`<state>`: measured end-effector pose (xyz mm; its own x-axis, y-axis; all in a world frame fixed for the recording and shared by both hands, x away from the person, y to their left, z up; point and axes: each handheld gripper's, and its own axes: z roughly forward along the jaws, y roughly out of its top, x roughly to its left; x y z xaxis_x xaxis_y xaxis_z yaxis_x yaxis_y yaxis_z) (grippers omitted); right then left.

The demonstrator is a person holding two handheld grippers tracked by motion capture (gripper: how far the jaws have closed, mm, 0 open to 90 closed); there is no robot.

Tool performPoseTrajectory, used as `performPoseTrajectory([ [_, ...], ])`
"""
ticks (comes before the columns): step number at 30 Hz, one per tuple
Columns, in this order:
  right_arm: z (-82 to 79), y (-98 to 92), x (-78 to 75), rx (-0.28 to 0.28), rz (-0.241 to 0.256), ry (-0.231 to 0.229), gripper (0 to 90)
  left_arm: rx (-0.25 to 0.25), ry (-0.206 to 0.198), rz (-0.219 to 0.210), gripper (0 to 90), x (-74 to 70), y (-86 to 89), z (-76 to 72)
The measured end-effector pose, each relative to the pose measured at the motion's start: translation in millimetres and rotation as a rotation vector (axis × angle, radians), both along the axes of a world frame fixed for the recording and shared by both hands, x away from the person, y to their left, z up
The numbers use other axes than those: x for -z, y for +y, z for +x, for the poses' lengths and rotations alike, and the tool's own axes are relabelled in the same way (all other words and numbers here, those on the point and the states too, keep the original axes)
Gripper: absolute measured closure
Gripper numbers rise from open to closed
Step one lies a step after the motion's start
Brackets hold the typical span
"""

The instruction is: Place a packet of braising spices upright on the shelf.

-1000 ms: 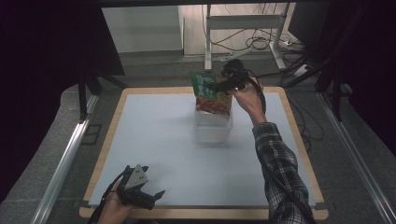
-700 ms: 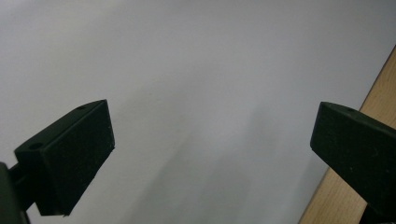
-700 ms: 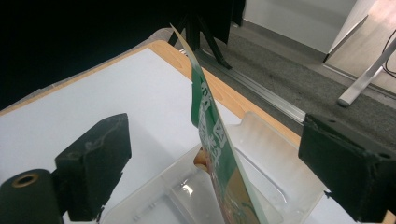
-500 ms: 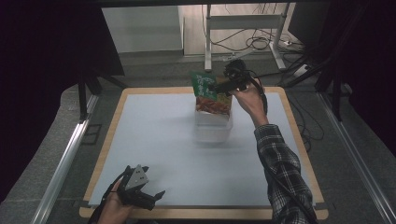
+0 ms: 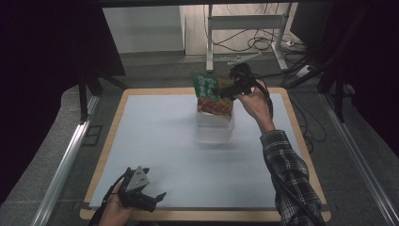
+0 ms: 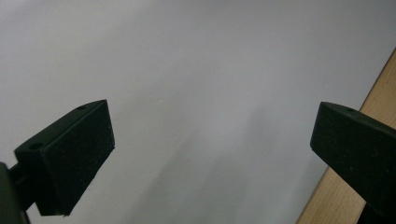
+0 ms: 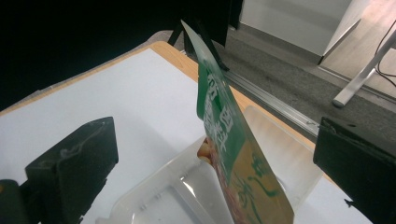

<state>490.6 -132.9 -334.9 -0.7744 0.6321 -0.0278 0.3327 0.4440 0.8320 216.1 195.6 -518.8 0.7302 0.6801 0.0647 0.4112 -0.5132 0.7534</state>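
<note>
The right gripper [image 5: 225, 91] is up at the far end of the clear plastic tray [image 5: 215, 133], its jaws spread wide in its own view — the snack packet [image 7: 236, 158] rises between them, edge-on, with open space on both sides, so nothing is pinched. In the high view the jaw tips sit right by the packet's upper right edge; whether one of them brushes the foil cannot be told from there.

The snack packet [image 5: 211, 94] stands upright with its lower end down in the far part of the tray, green top leaning a little past the tray's far rim. Its red-printed lower half shows through the tray's clear wall. The tray itself sits on the white mat [image 5: 155, 141], the near compartment bare.

Well on the near-left side of the tray, the left gripper [image 5: 143, 200] rests low over the mat's near edge, jaws wide apart and holding nothing — its own view shows just mat and a strip of the wooden table edge [image 6: 369, 109].

As a judgement: the packing is nearly done. The packet is already in the tray and appears to be let go; what seems left is drawing the right gripper clear, and perhaps tipping the packet down flat if it should lie rather than stand.
</note>
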Motion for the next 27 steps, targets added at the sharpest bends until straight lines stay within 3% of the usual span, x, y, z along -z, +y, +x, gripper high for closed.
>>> performPoseTrajectory([
  [7,-7.0,-8.0,3.2,0.009,-0.004,-0.029,0.0,-0.001,0.001,0.001,0.0,0.3,-0.5,-0.2],
  [27,-17.9,-30.6,24.1,0.032,0.015,0.013,0.0,0.005,-0.001,0.013,0.0,0.9,-1.8,-0.4],
])
